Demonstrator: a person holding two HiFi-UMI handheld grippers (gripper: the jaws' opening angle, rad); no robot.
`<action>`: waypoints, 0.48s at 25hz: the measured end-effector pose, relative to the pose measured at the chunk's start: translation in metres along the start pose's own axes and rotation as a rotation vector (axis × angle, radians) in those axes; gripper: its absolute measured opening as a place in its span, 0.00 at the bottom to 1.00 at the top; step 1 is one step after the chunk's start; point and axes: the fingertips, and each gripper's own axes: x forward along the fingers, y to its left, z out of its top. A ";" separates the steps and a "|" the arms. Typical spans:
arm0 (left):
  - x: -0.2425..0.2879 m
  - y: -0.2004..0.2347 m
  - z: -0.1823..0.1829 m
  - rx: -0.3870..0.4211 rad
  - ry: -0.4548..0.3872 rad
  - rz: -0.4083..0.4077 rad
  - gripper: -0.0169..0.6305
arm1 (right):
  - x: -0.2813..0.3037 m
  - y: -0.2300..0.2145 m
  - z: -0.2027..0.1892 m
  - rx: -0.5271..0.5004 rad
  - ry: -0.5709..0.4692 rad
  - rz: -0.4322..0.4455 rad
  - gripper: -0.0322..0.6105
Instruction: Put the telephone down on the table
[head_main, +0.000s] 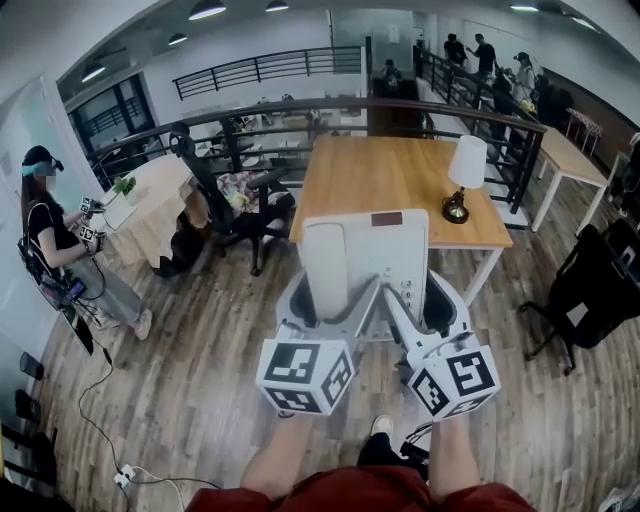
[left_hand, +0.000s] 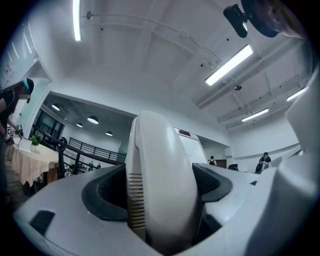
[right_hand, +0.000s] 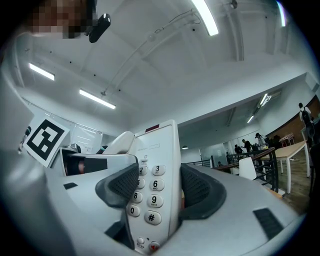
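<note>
A white desk telephone (head_main: 372, 258) hangs in the air in front of me, above the wood floor and short of the wooden table (head_main: 390, 180). My left gripper (head_main: 330, 318) is shut on its handset (left_hand: 160, 185), which fills the left gripper view between the dark pads. On the keypad side (right_hand: 150, 190) of the telephone my right gripper (head_main: 402, 312) is shut, its pads (right_hand: 200, 192) pressed on the body by the number keys. The phone tilts upward, face toward me.
A small table lamp (head_main: 463, 175) with a white shade stands on the table's right side. Office chairs (head_main: 235, 205) sit left of the table, another black chair (head_main: 590, 290) at right. A person (head_main: 60, 245) stands far left. A railing (head_main: 330, 115) runs behind the table.
</note>
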 end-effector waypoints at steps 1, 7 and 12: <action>0.008 0.001 -0.002 0.000 0.002 0.000 0.66 | 0.005 -0.007 -0.002 0.001 0.001 -0.001 0.47; 0.060 0.007 -0.008 0.002 0.010 -0.002 0.66 | 0.035 -0.049 -0.008 0.006 0.001 -0.006 0.47; 0.113 0.006 -0.015 0.011 0.026 0.000 0.66 | 0.061 -0.095 -0.014 0.025 0.001 -0.011 0.47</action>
